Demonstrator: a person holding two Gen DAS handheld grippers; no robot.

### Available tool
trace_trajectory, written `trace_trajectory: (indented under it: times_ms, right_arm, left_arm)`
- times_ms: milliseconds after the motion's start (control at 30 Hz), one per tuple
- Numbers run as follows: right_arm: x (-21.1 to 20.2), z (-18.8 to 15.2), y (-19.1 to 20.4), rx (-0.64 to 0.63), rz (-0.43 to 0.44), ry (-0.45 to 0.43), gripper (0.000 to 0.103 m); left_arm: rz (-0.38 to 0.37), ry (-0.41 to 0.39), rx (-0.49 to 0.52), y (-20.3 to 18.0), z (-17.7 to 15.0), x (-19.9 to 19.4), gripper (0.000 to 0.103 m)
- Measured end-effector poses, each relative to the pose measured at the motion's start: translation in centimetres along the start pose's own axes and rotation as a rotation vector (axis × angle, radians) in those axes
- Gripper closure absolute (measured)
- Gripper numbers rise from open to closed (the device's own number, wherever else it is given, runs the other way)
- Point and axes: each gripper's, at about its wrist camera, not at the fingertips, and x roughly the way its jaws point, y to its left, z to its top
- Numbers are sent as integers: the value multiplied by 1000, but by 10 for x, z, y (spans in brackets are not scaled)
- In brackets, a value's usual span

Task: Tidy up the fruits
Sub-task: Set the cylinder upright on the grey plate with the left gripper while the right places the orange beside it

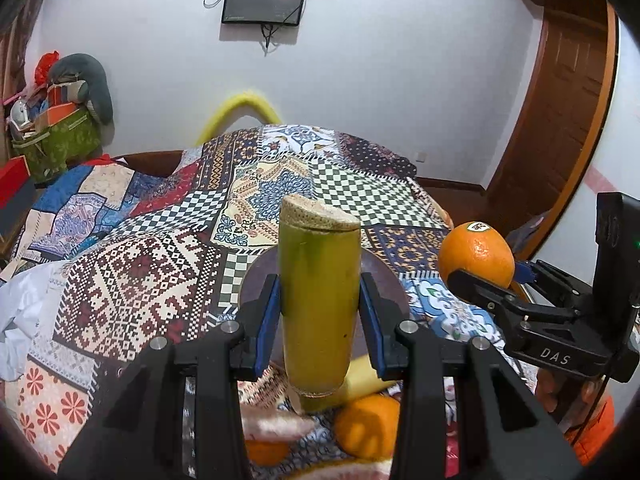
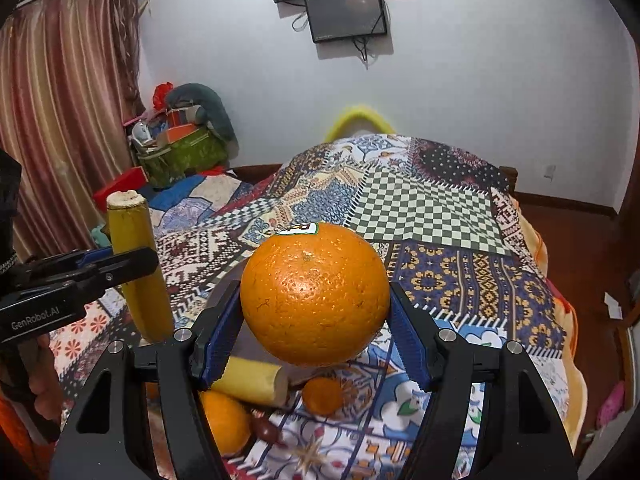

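Note:
My left gripper [image 1: 320, 300] is shut on an upright yellow-green sugarcane piece [image 1: 318, 292], held above a dark round plate [image 1: 380, 280] on the patterned bedspread. It shows at the left in the right wrist view [image 2: 138, 268]. My right gripper [image 2: 316, 308] is shut on a large orange [image 2: 314, 296] with a sticker on top, held in the air; it also shows in the left wrist view [image 1: 476, 254]. Below lie a second cane piece [image 2: 252, 380], an orange [image 2: 226, 420], a small orange [image 2: 322, 396] and a dark red fruit [image 2: 266, 428].
A patchwork bedspread [image 2: 424, 208] covers the bed. A green basket of clutter [image 2: 182, 156] stands at the far left by the curtain. A wooden door [image 1: 560, 120] is at the right. Screens [image 2: 346, 12] hang on the white wall.

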Motion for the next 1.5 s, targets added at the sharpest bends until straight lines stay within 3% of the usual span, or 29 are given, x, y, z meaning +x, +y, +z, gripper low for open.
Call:
trace_trajectory:
  times_ms: [400,533,833,1367,1500]
  right_arm:
    - [61,1,-10,-29,13,109,37]
    - [80,-2,-10,-59,16,160,37]
    - [109,-6,-17,-77,4,238,37]
    - [98,1,-15,-74,23,205,31]
    - [85,4,-16,-56,31,190,31]
  left_arm:
    - [12,119,-44,24,-1,69,65]
    - [-24,154,-62,30,0,84,65]
    - [-7,185,-48,30,4,109,65]
    - [-3,205,-46,25,11,112,64]
    - [-7,180,-56,26,11,95,56]
